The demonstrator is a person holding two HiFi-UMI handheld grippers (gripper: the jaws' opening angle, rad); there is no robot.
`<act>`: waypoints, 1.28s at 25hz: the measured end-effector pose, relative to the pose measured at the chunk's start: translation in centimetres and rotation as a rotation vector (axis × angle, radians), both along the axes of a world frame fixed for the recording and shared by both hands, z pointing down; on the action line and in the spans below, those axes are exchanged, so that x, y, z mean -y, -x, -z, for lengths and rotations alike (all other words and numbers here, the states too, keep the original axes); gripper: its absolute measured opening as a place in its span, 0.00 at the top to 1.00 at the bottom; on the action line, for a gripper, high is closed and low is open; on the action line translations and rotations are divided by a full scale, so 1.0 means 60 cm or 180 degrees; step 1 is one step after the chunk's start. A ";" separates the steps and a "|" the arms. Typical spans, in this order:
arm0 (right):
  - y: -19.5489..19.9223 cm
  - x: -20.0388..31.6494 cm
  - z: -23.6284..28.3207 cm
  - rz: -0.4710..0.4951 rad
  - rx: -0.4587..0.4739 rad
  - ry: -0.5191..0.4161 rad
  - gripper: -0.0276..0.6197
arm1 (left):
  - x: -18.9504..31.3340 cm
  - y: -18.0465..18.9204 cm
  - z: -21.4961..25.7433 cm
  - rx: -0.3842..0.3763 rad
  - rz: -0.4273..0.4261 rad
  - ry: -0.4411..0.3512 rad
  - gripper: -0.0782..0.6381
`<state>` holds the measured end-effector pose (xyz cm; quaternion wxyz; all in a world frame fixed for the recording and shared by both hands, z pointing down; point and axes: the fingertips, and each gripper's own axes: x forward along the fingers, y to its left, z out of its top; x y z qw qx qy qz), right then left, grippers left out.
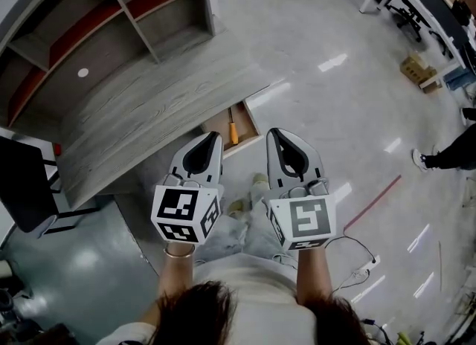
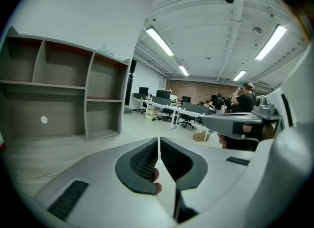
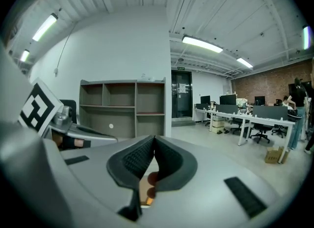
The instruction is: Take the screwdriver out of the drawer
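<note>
Drawer (image 1: pixel 217 125) open, jutting from the desk's (image 1: pixel 149 105) front edge. Screwdriver (image 1: pixel 232 129) lies lengthwise inside it, toward the right wall, orange handle nearer the person. Left gripper (image 1: pixel 214 136) and right gripper (image 1: pixel 272 133) are held side by side at the drawer's near edge, apart from the tool. Each pair of jaws is pressed together at the tips, nothing between. Bare floor (image 1: pixel 335 98) to the right; black chair (image 1: pixel 26 184) crowds the left.

Counted: one screwdriver (image 1: pixel 232 126) and one open drawer (image 1: pixel 216 131). Two grippers: the left hand-held gripper (image 1: pixel 216 136) and the right hand-held gripper (image 1: pixel 272 134). One shelf unit (image 1: pixel 111 35), one cardboard box (image 1: pixel 418 71).
</note>
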<state>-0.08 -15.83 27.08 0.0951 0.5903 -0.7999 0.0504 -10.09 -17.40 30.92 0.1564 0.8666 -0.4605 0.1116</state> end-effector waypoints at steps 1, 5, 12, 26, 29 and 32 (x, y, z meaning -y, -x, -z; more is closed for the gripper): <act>-0.002 0.008 -0.006 0.0024 0.0001 0.0017 0.91 | 0.005 -0.003 -0.009 0.0009 0.0022 0.0034 0.86; -0.009 0.042 -0.031 0.0146 0.0007 0.0102 0.91 | 0.028 -0.016 -0.041 0.0044 0.0110 0.0174 0.86; -0.009 0.091 -0.080 0.0361 -0.0014 0.0294 0.91 | 0.069 -0.032 -0.099 0.0075 0.0265 0.0361 0.86; -0.008 0.169 -0.214 0.0644 -0.0080 0.0653 0.91 | 0.129 -0.041 -0.232 0.0152 0.0443 0.0790 0.86; -0.009 0.181 -0.243 0.0677 -0.0082 0.0726 0.91 | 0.142 -0.043 -0.260 0.0154 0.0473 0.0883 0.86; -0.007 0.192 -0.271 0.0718 -0.0114 0.0768 0.91 | 0.153 -0.043 -0.288 0.0163 0.0512 0.0957 0.86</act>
